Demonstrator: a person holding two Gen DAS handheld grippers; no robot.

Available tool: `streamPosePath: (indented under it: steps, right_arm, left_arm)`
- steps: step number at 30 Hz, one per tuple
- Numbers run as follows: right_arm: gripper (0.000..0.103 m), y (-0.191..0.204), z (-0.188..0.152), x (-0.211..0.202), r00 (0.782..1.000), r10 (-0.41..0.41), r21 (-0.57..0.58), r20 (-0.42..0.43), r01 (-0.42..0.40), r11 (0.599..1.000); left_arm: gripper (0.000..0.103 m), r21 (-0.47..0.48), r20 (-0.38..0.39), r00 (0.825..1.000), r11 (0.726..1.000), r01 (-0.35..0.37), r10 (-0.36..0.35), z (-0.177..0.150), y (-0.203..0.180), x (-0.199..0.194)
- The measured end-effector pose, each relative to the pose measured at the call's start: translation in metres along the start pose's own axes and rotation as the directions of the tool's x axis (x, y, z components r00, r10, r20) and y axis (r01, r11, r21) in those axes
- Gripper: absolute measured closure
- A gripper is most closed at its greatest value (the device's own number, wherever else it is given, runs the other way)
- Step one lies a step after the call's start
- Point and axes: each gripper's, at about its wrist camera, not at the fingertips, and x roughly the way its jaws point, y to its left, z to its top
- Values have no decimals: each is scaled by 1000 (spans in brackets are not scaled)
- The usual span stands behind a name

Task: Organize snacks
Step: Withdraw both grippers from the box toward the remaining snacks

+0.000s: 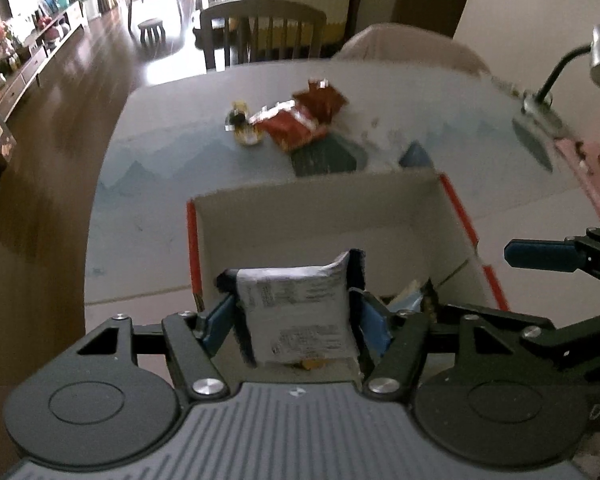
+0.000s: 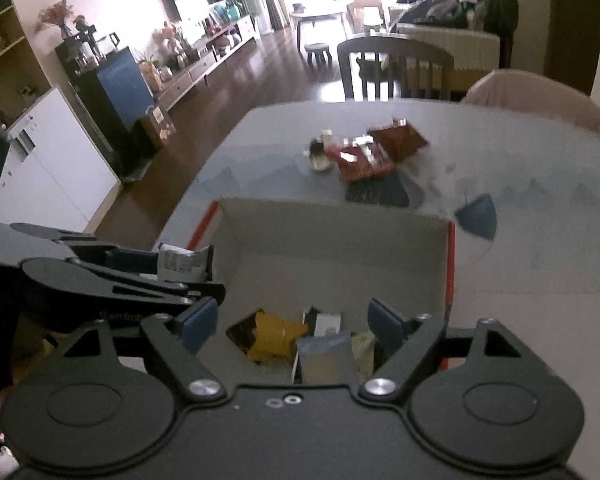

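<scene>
The left gripper (image 1: 296, 312) pinches a silver snack packet (image 1: 300, 312) between its fingers; its print is too blurred to read. The right gripper (image 2: 292, 320) stands wide apart above the cardboard box (image 2: 332, 240).

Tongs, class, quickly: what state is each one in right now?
Left tongs: closed on a silver snack packet.
Right tongs: open, holding nothing.

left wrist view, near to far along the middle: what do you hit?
left gripper shut on the grey snack packet → far wall of the cardboard box → red snack packets lying on the table → dark wooden chair at the far edge.
</scene>
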Motion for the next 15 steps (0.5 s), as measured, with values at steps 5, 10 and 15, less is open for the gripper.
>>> streamPosePath:
  steps: [5,10,15]
  right_arm:
    - [15,4,19,-12,999,8,-14,49,-7,1000]
    - [3,0,43,-20,996,17,-15,86,-16,1000]
    - [0,-5,68,-15,995,14,-53,101,-9,999]
  left_arm:
    - [30,-9,72,997,1000,2,-1,15,6,-20]
    - [28,-40,122,992,999,20,-15,35,17,-26]
    - [21,-76,164,986,997,20,-7,59,25,-19]
